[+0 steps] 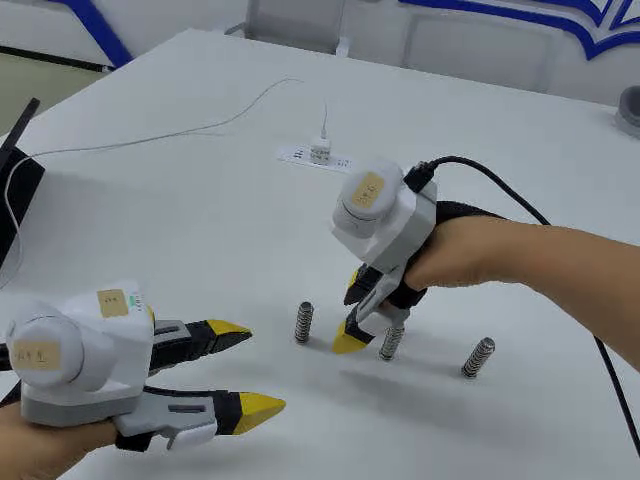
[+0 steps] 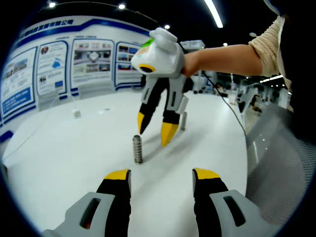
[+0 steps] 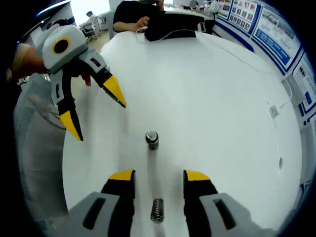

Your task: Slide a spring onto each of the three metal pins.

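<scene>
Three upright springs stand in a row on the white table: a left spring [image 1: 304, 322], a middle spring [image 1: 391, 343] and a right spring [image 1: 479, 357]. My right gripper [image 1: 352, 312] points down between the left and middle ones, open. In the right gripper view, one spring [image 3: 157, 210] stands low between its fingers [image 3: 196, 177], untouched. A second spring [image 3: 151, 139] lies ahead, with a metal pin top showing. My left gripper [image 1: 245, 366] hovers at the front left, open and holding nothing. From its own view [image 2: 161, 174] it faces a spring [image 2: 138, 149] and the right gripper [image 2: 154, 127].
A white plug block [image 1: 320, 152] with a thin cable [image 1: 180, 131] lies farther back on the table [image 1: 200, 220]. A dark object [image 1: 14, 185] sits at the left edge. A person in dark clothes [image 3: 143, 15] sits at the table's far end.
</scene>
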A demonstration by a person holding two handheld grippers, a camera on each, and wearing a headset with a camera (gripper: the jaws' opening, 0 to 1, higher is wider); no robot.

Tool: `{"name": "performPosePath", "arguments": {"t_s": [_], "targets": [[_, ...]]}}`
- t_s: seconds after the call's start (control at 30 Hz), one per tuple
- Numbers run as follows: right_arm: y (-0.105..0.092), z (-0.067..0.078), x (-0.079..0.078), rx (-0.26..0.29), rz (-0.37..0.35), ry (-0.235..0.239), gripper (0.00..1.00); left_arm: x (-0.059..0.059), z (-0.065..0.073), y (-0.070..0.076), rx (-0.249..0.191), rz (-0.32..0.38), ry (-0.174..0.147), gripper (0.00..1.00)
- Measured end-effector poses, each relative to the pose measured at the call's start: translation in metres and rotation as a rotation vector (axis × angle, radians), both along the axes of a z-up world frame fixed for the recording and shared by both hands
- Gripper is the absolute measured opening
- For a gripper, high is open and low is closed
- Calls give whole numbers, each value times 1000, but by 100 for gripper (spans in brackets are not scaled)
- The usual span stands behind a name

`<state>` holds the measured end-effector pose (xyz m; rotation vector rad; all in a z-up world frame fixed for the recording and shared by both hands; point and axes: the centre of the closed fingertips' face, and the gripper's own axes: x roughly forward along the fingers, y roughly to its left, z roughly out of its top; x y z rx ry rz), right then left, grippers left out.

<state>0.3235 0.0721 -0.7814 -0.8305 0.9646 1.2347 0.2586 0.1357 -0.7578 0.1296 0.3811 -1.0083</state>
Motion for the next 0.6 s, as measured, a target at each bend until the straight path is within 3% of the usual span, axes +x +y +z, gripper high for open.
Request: {"name": "performPosePath", "arguments": {"t_s": [0.6], "targets": [[-38, 4, 4, 40, -111, -6, 43, 1, -1, -3, 0, 2, 11, 51]]}}
